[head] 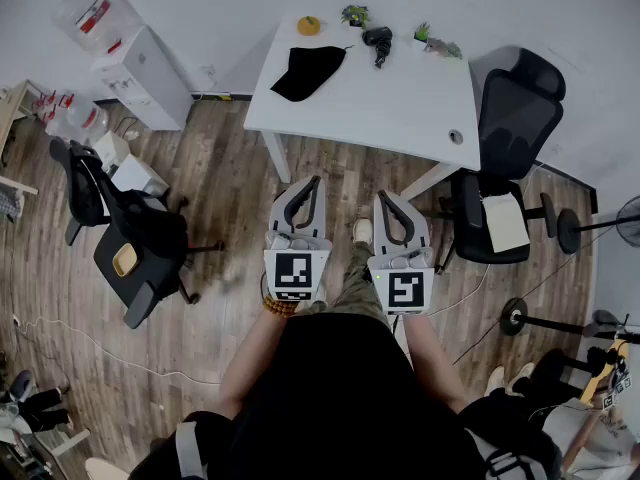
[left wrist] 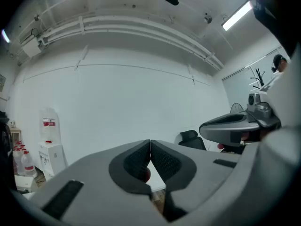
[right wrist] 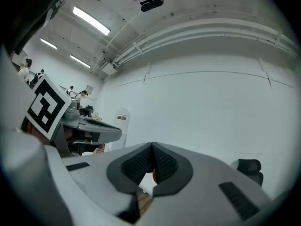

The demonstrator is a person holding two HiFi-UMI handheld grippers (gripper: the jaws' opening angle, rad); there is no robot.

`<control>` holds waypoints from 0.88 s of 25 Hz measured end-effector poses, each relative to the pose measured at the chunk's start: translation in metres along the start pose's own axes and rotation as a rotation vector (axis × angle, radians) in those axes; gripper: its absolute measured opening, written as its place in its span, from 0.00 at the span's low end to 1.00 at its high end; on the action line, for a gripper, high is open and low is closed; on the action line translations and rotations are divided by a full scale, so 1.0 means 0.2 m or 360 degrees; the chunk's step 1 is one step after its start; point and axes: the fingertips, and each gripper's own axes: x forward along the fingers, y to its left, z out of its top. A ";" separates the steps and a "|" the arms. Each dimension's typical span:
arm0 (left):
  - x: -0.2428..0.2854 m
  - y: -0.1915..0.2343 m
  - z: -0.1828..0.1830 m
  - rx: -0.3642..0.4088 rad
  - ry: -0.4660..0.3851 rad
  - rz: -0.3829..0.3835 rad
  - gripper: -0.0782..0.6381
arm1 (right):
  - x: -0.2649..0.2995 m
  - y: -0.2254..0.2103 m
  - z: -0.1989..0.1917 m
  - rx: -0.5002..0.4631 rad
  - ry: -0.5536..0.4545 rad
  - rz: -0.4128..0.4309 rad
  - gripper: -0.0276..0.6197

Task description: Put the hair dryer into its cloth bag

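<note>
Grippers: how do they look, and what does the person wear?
The left gripper and the right gripper are grey, with curved jaws and black ribbed pads. Each carries a cube with black square markers. The person wears a black top.

You'll find no readable words or numbers here. The clear water bottle [head: 88, 10] at the upper left bears a red label too small to read. The black-and-white square markers [head: 296, 273] at the lower centre show only patterns.
</note>
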 end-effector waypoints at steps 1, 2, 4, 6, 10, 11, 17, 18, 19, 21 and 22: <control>0.00 -0.01 0.00 0.0001 0.0000 -0.0002 0.14 | 0.00 0.00 -0.01 0.0006 0.0002 0.0002 0.09; 0.01 -0.01 0.00 0.0001 0.0000 -0.0004 0.14 | 0.00 -0.01 -0.01 0.0012 0.0005 0.0003 0.09; 0.02 -0.02 -0.01 0.0002 0.0002 -0.0006 0.14 | 0.00 -0.02 -0.04 0.0051 0.0025 -0.0002 0.09; 0.04 -0.03 -0.01 0.0002 0.0008 -0.0006 0.14 | 0.00 -0.05 -0.07 0.0131 0.0047 -0.0021 0.09; 0.07 -0.02 -0.04 0.0004 0.0027 -0.0004 0.14 | 0.02 -0.10 -0.15 0.0236 0.0142 -0.0030 0.09; 0.08 -0.03 -0.05 0.0004 0.0032 -0.0005 0.14 | 0.02 -0.10 -0.17 0.0245 0.0154 -0.0024 0.09; 0.18 -0.01 -0.08 0.0007 0.0056 -0.0006 0.14 | 0.09 -0.17 -0.25 0.0228 0.0222 -0.0027 0.14; 0.20 0.00 -0.09 0.0005 0.0062 -0.0005 0.14 | 0.11 -0.18 -0.26 0.0234 0.0234 -0.0013 0.19; 0.22 0.01 -0.09 0.0003 0.0071 -0.0003 0.14 | 0.13 -0.19 -0.27 0.0237 0.0244 0.0001 0.22; 0.26 0.01 -0.11 0.0002 0.0089 -0.0002 0.14 | 0.17 -0.21 -0.29 0.0238 0.0252 0.0018 0.23; 0.29 0.02 -0.12 0.0003 0.0097 -0.0001 0.14 | 0.20 -0.22 -0.30 0.0238 0.0254 0.0022 0.23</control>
